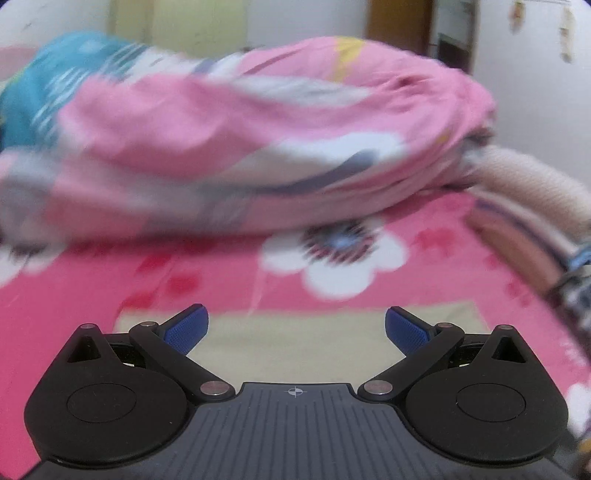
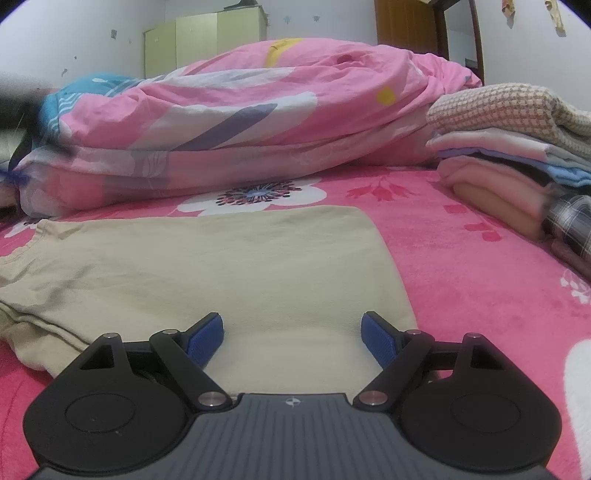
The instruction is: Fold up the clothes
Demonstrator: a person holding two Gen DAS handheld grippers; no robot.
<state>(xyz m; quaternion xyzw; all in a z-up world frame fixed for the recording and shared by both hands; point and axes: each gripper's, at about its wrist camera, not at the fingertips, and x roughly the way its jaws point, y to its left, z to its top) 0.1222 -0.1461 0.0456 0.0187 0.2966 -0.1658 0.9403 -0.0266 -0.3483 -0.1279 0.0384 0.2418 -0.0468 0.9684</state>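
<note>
White walls carry small stickers; a pale green wardrobe stands behind the bed; a brown wooden door beside it.

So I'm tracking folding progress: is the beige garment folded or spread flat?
Partly folded: the beige garment lies flat on the pink bedspread, but its near-left edge shows doubled layers. The open right gripper holds nothing.

Right gripper, jaws spread wide with nothing between the blue pads, low over a beige garment lying flat on a pink floral blanket. Beyond it, a bunched pink quilt; ahead to the right, a stack of folded clothes.
</note>
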